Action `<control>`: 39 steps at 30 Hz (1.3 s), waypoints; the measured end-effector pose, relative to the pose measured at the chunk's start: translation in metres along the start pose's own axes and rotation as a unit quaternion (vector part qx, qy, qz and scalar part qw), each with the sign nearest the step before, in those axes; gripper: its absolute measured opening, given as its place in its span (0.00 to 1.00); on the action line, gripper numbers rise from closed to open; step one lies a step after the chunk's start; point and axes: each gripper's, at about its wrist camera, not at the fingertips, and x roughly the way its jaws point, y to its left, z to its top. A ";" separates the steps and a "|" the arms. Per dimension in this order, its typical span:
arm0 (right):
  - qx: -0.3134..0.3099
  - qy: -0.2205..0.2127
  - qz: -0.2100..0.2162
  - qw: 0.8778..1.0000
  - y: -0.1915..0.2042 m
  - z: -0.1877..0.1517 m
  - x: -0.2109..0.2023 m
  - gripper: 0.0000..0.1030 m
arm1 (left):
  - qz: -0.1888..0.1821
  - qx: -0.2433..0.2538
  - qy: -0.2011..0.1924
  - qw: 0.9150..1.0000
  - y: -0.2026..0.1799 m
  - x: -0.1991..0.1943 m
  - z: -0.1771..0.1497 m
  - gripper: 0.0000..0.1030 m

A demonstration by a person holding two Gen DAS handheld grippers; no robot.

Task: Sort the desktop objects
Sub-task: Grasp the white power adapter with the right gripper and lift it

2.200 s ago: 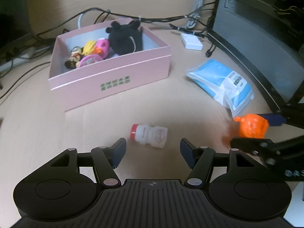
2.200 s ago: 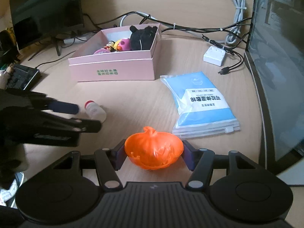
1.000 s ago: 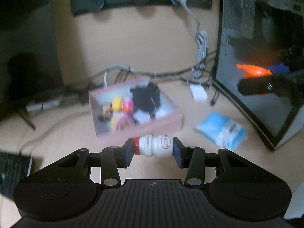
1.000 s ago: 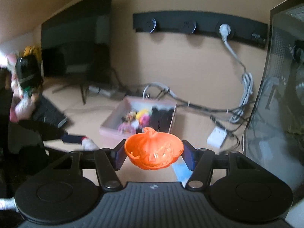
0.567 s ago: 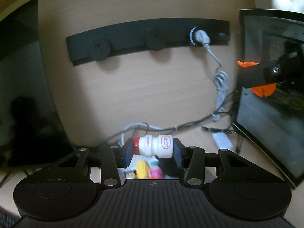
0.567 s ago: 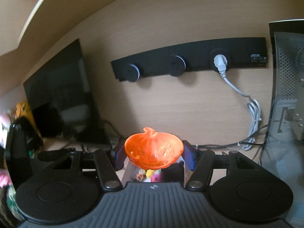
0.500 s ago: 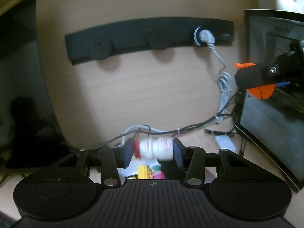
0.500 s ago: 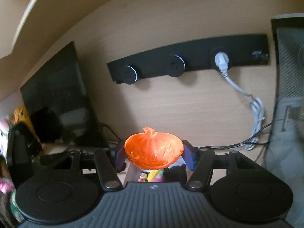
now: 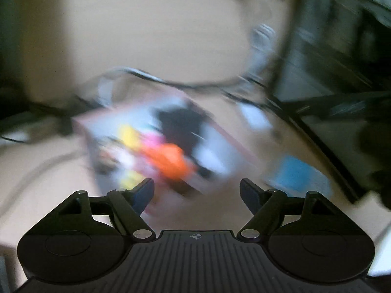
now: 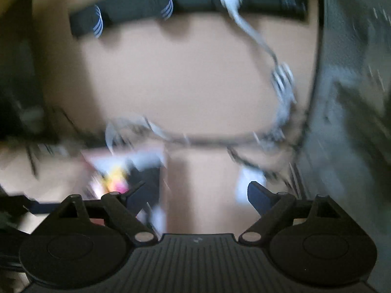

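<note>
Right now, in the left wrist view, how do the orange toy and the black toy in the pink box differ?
Colour: the orange toy is bright, the black toy dark.
Place: the orange toy is toward the near wall, the black toy behind it, farther back.
Size: the black toy looks bigger than the orange toy, though blur smears both outlines.
Shared: both appear inside the pink box.

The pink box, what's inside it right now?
In the pink box: an orange pumpkin, a black plush, yellow and pink toys. Blur hides the rest, including any bottle.
</note>
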 end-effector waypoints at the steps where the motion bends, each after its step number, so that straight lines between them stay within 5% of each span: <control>1: 0.000 0.019 -0.009 1.000 -0.003 -0.012 0.006 0.85 | -0.020 0.010 0.008 1.000 -0.008 0.003 -0.004 0.83; 7: 0.060 0.083 -0.022 0.995 -0.029 -0.061 0.016 0.75 | -0.053 0.054 0.049 0.996 -0.038 0.017 -0.024 0.91; 11: 0.099 0.115 0.058 0.987 -0.030 -0.067 0.015 0.71 | -0.039 0.051 0.060 0.996 -0.038 0.019 -0.027 0.92; 13: 0.094 0.098 0.103 0.985 -0.025 -0.057 0.004 0.71 | -0.035 0.045 0.061 0.997 -0.034 0.016 -0.028 0.92; 17: 0.055 0.037 0.021 0.998 -0.014 -0.020 0.008 0.66 | -0.023 0.035 0.056 0.998 -0.032 0.011 -0.027 0.92; 22: 0.104 0.030 -0.059 0.992 -0.039 0.017 0.074 0.65 | -0.021 0.021 0.044 0.999 -0.032 0.007 -0.025 0.92; 32: 0.136 0.100 -0.076 0.983 -0.072 0.021 0.169 0.63 | -0.030 -0.019 0.076 0.996 -0.022 0.023 -0.037 0.92; 34: 0.125 0.095 -0.081 0.984 -0.071 0.018 0.172 0.58 | -0.032 -0.030 0.077 0.996 -0.019 0.026 -0.038 0.92; 35: 0.118 0.095 -0.080 0.985 -0.068 0.018 0.171 0.47 | -0.033 -0.033 0.078 0.996 -0.018 0.028 -0.038 0.92; 39: 0.119 0.108 -0.062 0.985 -0.056 0.012 0.159 0.46 | -0.035 -0.033 0.075 0.996 -0.016 0.030 -0.039 0.92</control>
